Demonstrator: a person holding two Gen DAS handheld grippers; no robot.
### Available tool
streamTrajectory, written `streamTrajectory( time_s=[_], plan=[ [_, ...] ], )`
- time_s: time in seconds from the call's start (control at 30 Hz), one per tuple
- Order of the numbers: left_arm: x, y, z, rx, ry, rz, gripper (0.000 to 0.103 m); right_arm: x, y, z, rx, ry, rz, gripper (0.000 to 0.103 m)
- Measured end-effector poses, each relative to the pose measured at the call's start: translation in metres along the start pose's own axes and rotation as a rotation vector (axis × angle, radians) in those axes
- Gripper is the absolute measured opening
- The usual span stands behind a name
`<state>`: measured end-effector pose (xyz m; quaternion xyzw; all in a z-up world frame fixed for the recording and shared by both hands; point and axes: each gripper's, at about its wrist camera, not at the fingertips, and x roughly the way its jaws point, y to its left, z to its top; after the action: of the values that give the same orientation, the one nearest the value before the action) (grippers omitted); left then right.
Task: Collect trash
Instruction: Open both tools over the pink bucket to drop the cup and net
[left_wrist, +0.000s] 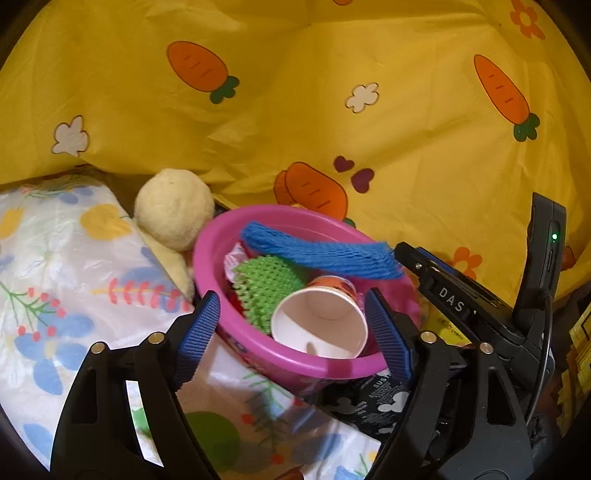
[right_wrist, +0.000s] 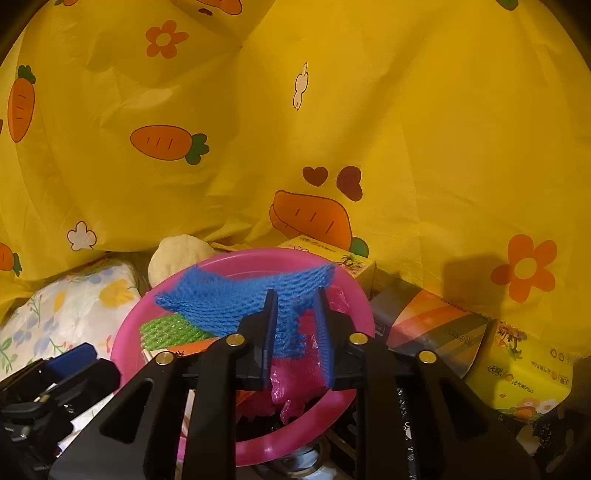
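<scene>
A pink bowl (left_wrist: 207, 258) holds a white paper cup (left_wrist: 321, 321) on its side, a green foam net (left_wrist: 266, 288) and pink wrapper scraps. A blue foam net (left_wrist: 317, 251) lies across the bowl. My left gripper (left_wrist: 295, 325) is open, its fingers on either side of the bowl's near rim. In the right wrist view my right gripper (right_wrist: 295, 325) has its jaws narrowly apart around the end of the blue foam net (right_wrist: 236, 299), over the pink bowl (right_wrist: 343, 291). The green net (right_wrist: 166, 328) lies beneath.
A yellow carrot-print cloth (left_wrist: 332, 92) hangs behind. A floral plastic pack (left_wrist: 66, 266) and a cream plush ball (left_wrist: 173, 206) sit left of the bowl. A black Mickey-print pack (left_wrist: 373, 402) lies beneath it. Tissue boxes (right_wrist: 517, 369) stand at the right.
</scene>
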<state>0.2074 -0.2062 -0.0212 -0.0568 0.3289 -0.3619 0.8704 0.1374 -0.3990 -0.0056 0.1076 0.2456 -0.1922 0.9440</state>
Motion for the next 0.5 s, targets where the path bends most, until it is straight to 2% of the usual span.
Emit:
streamTrajectory(
  time_s=[0.03,0.13,0.23,0.3,0.37,0.43,0.47,0.5],
  plan=[
    [-0.007,0.005,0.001,-0.009,-0.014,0.014,0.084,0.0,-0.001,0.0,0.006,-0.004,0.001,0.048],
    [-0.03,0.016,0.001,-0.006,-0.061,0.133,0.09,-0.01,-0.001,0.0,0.006,-0.035,-0.019,0.054],
    [-0.056,0.022,-0.002,0.031,-0.108,0.291,0.097,-0.024,0.004,-0.002,0.002,-0.076,-0.03,0.07],
    [-0.073,0.026,-0.005,0.043,-0.135,0.372,0.097,-0.036,0.013,-0.006,-0.023,-0.101,-0.029,0.077],
    [-0.092,0.03,-0.009,0.041,-0.166,0.457,0.097,-0.05,0.025,-0.01,-0.051,-0.128,-0.016,0.089],
    [-0.112,0.035,-0.016,0.043,-0.194,0.519,0.097,-0.062,0.037,-0.016,-0.075,-0.146,0.011,0.09],
    [-0.122,0.038,-0.02,0.04,-0.2,0.551,0.097,-0.069,0.045,-0.02,-0.088,-0.152,0.028,0.097],
    [-0.132,0.042,-0.025,0.033,-0.206,0.581,0.097,-0.077,0.053,-0.025,-0.099,-0.166,0.04,0.098]
  ],
)
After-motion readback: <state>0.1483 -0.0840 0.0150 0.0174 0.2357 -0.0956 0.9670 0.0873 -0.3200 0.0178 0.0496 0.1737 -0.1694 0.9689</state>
